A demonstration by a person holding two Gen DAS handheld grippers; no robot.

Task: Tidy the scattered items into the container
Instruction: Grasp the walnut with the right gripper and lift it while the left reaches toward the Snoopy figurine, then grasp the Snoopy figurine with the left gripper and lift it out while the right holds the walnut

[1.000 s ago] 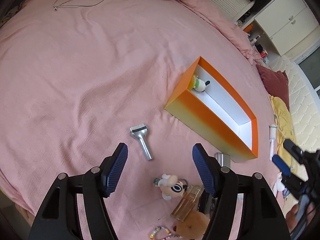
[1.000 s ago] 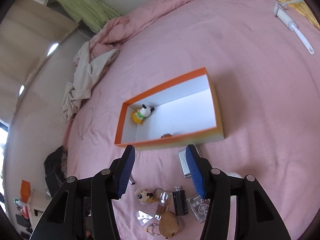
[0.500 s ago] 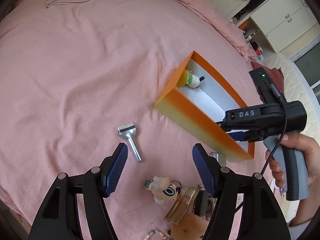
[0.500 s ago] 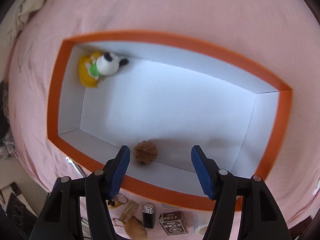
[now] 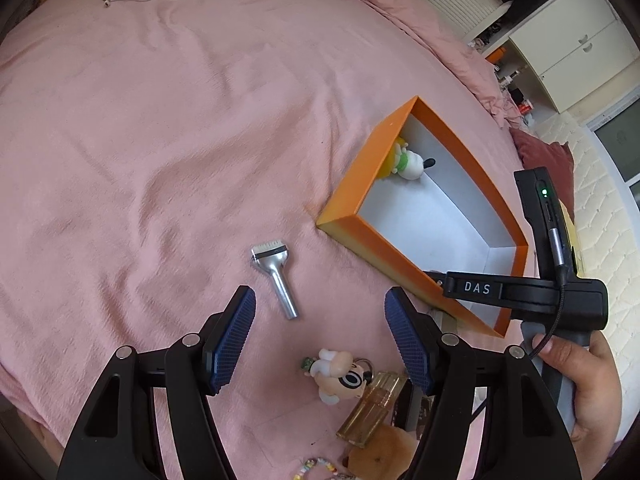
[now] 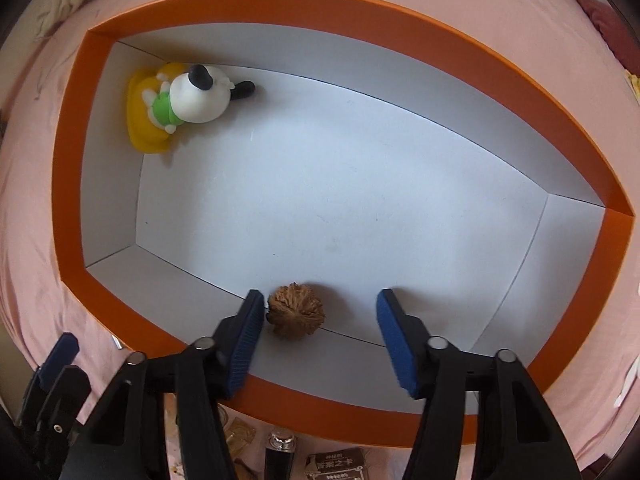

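**Right tongs are hanging over the box, walnut already inside**

The right tongs (image 6: 318, 326) are now reaching over the near wall of the orange box (image 6: 360, 4), where a second ago they were hanging back above the bed with the whole box ahead of them. They are standing wide apart and empty. The walnut (image 6: 295, 309) is lying on the white floor of the box between them, just beside the left pad and close against the near wall; it has not shifted over the last half second. The dog figurine (image 6: 192, 102) is lying in the far left corner of the box, on its yellow base.

By the look of it, this drop-off is finished and the right tongs are free to go for another item.

The left tongs (image 5: 320, 340) are also spread apart with nothing in them, hovering over the bed (image 5: 160, 120). Waiting near the bed's near edge are a silver brush head (image 5: 276, 272), a small cartoon figure (image 5: 340, 372), an amber bottle (image 5: 374, 408) and a bead bracelet (image 5: 316, 466).

Most of the box floor is bare, so there is plenty of room. The low orange walls are the edge to clear when lifting out, and the right handle is crossing close beside the left tongs.
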